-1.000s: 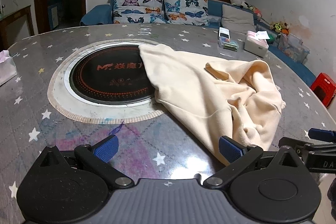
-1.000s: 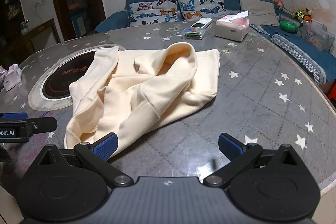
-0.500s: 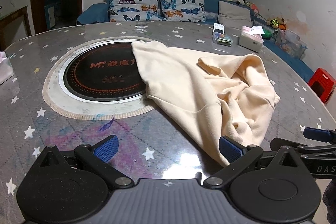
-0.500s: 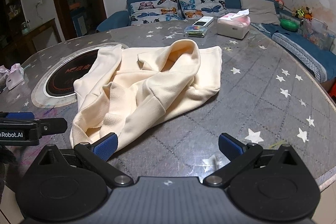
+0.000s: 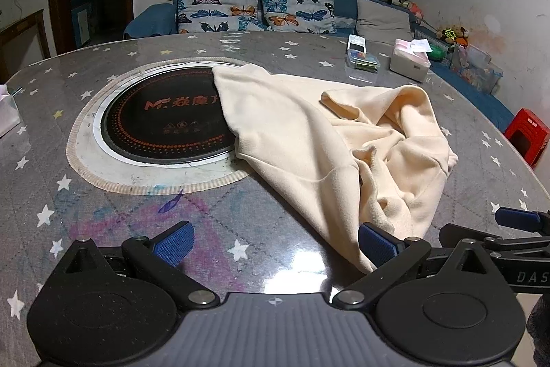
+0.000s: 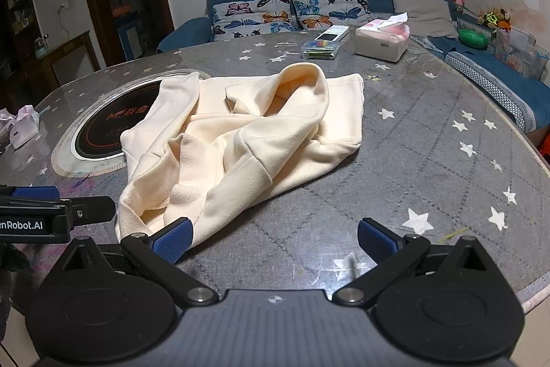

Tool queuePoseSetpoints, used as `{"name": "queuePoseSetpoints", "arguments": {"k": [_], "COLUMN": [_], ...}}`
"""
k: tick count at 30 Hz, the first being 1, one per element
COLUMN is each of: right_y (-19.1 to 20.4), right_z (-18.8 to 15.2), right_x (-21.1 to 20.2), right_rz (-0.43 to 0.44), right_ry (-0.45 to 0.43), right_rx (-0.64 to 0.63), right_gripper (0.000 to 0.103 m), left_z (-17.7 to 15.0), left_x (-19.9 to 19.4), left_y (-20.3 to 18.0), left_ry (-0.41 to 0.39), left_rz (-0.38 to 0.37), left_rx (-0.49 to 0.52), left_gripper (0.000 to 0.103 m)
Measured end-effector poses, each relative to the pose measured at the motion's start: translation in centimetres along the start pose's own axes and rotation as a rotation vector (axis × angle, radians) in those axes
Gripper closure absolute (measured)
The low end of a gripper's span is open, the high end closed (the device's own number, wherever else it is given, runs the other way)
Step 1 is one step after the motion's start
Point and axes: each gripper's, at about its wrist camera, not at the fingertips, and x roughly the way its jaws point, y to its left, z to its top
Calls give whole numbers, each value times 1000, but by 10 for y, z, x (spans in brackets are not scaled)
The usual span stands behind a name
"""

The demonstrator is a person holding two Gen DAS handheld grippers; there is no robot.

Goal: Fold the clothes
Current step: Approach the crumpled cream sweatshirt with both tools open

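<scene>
A cream garment [image 5: 319, 143] [image 6: 240, 140] lies crumpled on the round grey star-patterned table [image 5: 240, 229], partly over the black induction cooktop [image 5: 161, 122]. My left gripper [image 5: 275, 241] is open near the table's front edge; its right fingertip sits by the garment's near corner. My right gripper [image 6: 275, 239] is open too, its left fingertip at the garment's near hem. Each gripper shows from the side in the other's view: the right one at the right edge of the left wrist view, the left one at the left edge of the right wrist view.
A tissue box [image 6: 381, 38], a small clear case [image 6: 319, 50] and a remote [image 6: 331, 33] sit at the table's far side. A small pink packet [image 6: 24, 126] lies at the left. A sofa with butterfly cushions [image 5: 254, 9] stands behind; a red stool [image 5: 526, 136] at right.
Both grippers have moved forward slightly toward the garment; it looms larger in both views. The garment itself has not shifted, and both grippers have stayed open.
</scene>
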Motion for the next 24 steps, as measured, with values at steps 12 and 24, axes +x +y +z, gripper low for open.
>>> {"name": "queuePoseSetpoints", "arguments": {"k": [12, 24], "right_y": [-1, -3], "right_z": [4, 11], "right_x": [3, 7], "right_rz": [1, 3], "right_ry": [1, -5], "right_rx": [2, -1], "right_gripper": [0, 0], "left_z": [3, 11], "left_x": [2, 7], "left_y": [-3, -11], "left_ry": [5, 0], "left_rz": [-5, -14], "left_rx": [4, 27], "left_gripper": [0, 0]}}
